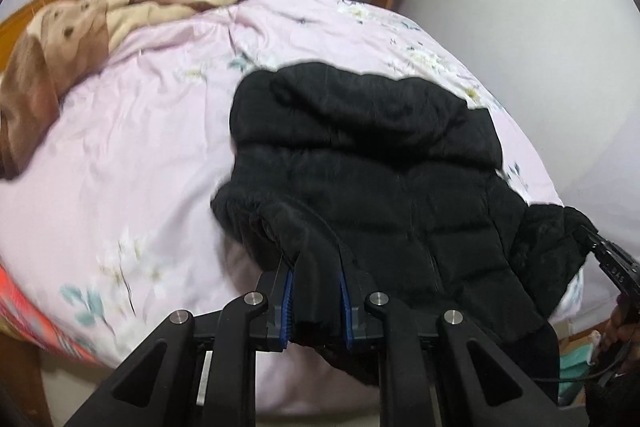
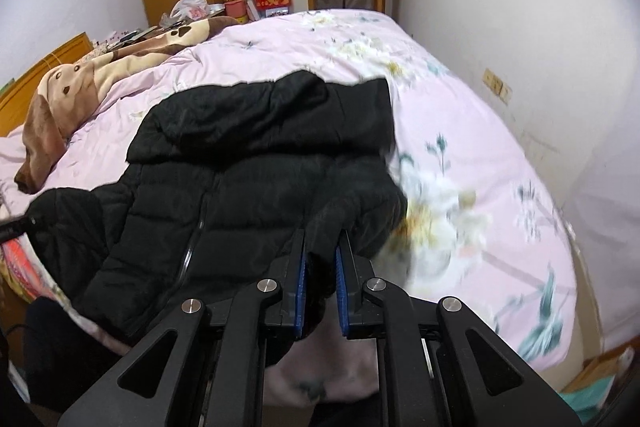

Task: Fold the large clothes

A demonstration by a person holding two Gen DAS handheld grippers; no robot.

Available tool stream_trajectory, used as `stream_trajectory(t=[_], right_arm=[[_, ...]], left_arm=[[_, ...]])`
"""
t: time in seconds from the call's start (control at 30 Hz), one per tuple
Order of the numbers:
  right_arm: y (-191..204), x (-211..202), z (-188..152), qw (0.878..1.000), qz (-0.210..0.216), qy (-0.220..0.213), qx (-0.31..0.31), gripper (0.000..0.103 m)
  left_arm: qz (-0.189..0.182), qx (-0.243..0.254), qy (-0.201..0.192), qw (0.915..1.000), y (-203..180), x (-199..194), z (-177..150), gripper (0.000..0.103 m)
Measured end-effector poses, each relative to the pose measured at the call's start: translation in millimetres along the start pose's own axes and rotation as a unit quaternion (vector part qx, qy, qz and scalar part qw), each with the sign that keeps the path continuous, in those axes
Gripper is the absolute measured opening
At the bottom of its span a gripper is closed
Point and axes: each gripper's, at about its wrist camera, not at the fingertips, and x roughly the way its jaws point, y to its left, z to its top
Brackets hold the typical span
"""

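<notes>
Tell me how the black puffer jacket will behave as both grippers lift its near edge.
The black puffer jacket will probably sag between the left gripper and right gripper: it already drapes. Quilted padding suggests bulky yet light. Its hood may flop.

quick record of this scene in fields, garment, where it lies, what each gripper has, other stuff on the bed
garment: black hooded puffer jacket, front up, hood at the far end
surface: pink floral duvet on a bed
left gripper: jaws shut on the jacket's near hem
right gripper: jaws shut on the jacket's near hem, at the opposite corner
also on bed: brown and cream paw-print blanket at the far left
</notes>
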Motion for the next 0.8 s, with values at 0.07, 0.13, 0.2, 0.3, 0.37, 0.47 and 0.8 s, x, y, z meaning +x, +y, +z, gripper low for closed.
stream_trajectory(t=[0.07, 0.13, 0.2, 0.3, 0.37, 0.47, 0.8], right_arm=[[2, 5, 20, 1.0, -0.003, -0.006, -0.002, 0.012], [3, 10, 36, 1.0, -0.005, -0.008, -0.003, 0.012], [2, 20, 58, 1.0, -0.004, -0.005, -0.001, 0.012], [2, 36, 86, 1.0, -0.012, -0.003, -0.002, 0.012], [2, 46, 102, 1.0, -0.019, 0.0, 0.0, 0.012], [-3, 65, 128, 1.0, -0.026, 0.007, 0.007, 0.012], [-25, 161, 201, 0.996, -0.036, 0.081, 0.026, 0.013]], left_arm=[[0.005, 0.007, -0.007, 0.9999, -7, 4, 24, 0.019], [0.003, 0.006, -0.012, 0.9999, -12, 10, 50, 0.019], [0.004, -0.002, -0.013, 0.9999, -15, 16, 73, 0.019], [0.015, -0.008, -0.022, 0.9996, -16, 29, 111, 0.019], [0.023, -0.021, -0.023, 0.9993, -13, 43, 139, 0.019], [0.034, -0.035, -0.015, 0.9987, -9, 65, 168, 0.019], [0.049, -0.082, 0.039, 0.9946, 22, 159, 231, 0.021]])
